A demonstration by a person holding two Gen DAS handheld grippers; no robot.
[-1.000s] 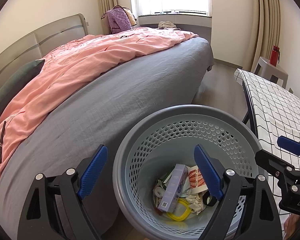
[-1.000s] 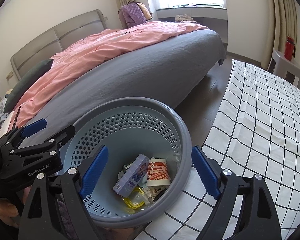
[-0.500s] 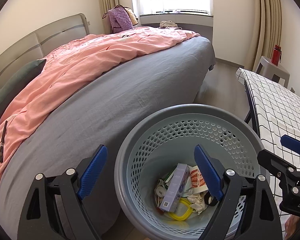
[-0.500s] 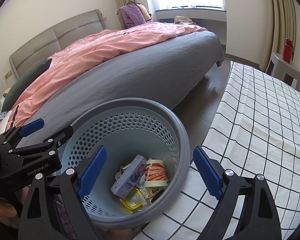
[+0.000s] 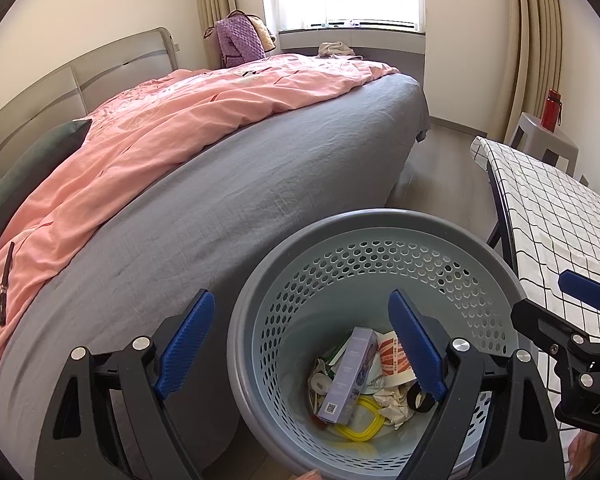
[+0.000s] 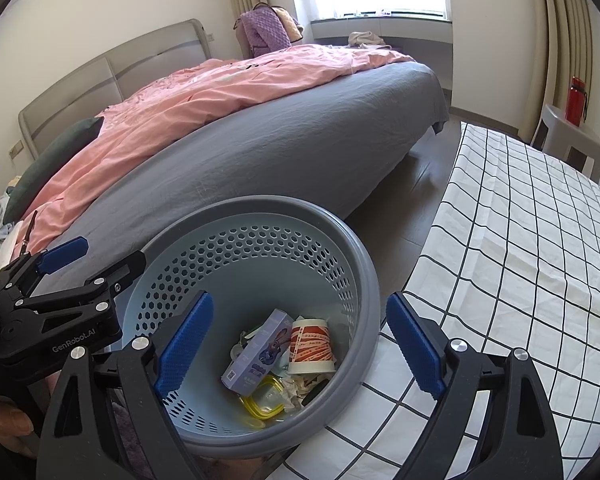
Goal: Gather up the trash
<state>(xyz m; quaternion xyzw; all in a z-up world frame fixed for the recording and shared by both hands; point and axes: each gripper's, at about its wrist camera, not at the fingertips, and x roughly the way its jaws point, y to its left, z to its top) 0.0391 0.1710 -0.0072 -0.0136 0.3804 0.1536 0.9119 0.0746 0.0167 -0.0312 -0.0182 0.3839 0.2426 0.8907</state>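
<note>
A grey perforated trash basket (image 5: 380,224) stands between the bed and the table; it also shows in the right wrist view (image 6: 364,264). Inside lie a purple box (image 5: 350,372), a red-and-white paper cup (image 6: 310,344), a yellow-rimmed lid (image 6: 262,402) and crumpled paper. My left gripper (image 5: 300,344) is open and empty above the basket's left rim. My right gripper (image 6: 300,344) is open and empty above the basket's near right side. Each gripper shows at the edge of the other's view.
A bed with a grey sheet (image 5: 240,184) and pink duvet (image 5: 172,120) fills the left. A table with a black-and-white checked cloth (image 6: 520,240) is on the right. A red bottle (image 6: 577,100) stands on a grey stool at the far right wall.
Both grippers have drifted back slightly from the basket; the view has shifted a little. Both stay open and empty.
</note>
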